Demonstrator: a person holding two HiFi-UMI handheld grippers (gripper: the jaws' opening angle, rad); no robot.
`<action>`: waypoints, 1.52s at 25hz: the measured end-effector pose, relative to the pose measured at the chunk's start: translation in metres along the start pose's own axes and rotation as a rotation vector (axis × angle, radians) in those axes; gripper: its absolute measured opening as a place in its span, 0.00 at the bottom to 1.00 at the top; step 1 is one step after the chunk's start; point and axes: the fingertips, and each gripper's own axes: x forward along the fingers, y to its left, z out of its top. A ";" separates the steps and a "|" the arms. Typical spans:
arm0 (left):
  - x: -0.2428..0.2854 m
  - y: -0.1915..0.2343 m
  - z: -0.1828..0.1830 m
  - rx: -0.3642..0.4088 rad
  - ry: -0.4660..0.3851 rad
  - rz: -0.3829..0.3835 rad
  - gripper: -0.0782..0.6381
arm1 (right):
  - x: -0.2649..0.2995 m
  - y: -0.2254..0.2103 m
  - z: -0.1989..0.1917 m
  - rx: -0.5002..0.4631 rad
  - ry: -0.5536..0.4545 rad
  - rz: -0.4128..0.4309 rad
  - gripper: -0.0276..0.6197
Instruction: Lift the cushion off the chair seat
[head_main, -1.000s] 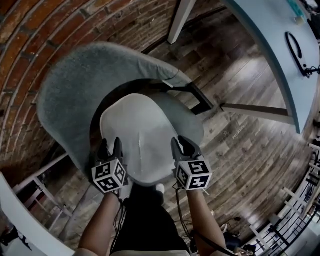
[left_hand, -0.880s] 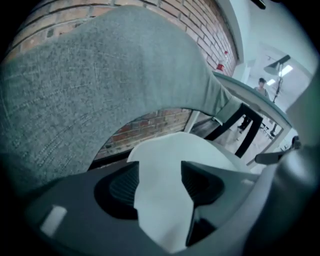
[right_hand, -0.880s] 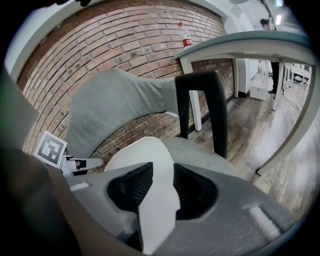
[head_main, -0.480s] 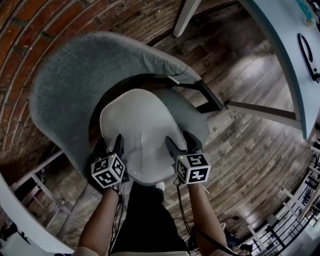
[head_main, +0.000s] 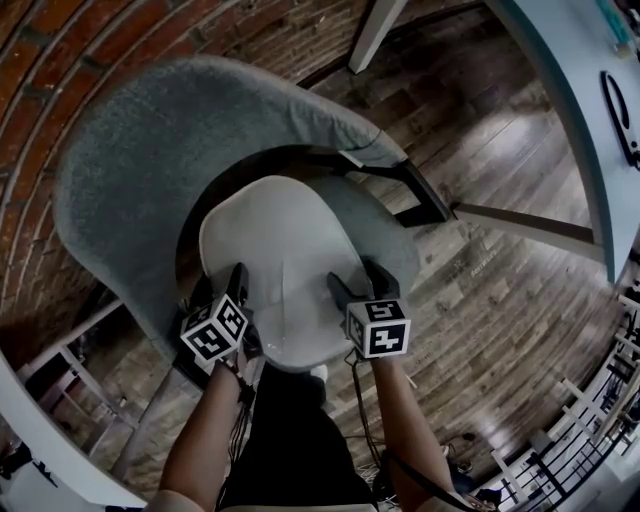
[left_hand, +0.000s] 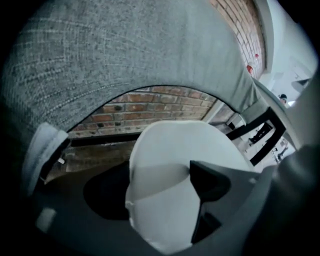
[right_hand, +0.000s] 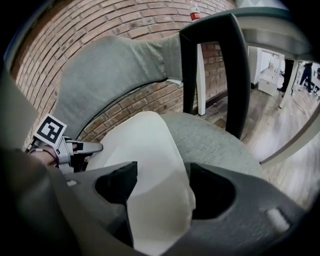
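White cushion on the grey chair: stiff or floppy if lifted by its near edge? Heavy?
Probably floppy: the cushion curls at its near edge between the open jaws of the left gripper and right gripper, which have just been opening. Likely light: it looks like a puffy pad. Gripped only at that edge, its far end may sag onto the chair.

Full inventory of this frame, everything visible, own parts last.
chair: one, grey, black frame, centre
cushion: one, white, on the chair seat
wall: one, red brick, upper left
floor: one, brown planks, around the chair
table: one, pale, upper right
cable: one, black, on the table
forearms: two, bare, bottom centre
left gripper: one, black, jaws have just been opening, cushion edge between
right gripper: one, black, jaws have just been opening, cushion edge between
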 end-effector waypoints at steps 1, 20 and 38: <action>0.001 0.000 0.000 0.003 0.001 -0.001 0.59 | 0.001 0.000 -0.002 -0.003 0.009 -0.001 0.55; 0.010 0.005 -0.008 -0.071 0.035 -0.017 0.66 | 0.005 0.002 -0.001 0.026 0.020 0.038 0.54; -0.031 -0.038 0.004 0.093 -0.026 -0.082 0.18 | -0.027 0.020 -0.015 0.025 0.051 0.027 0.23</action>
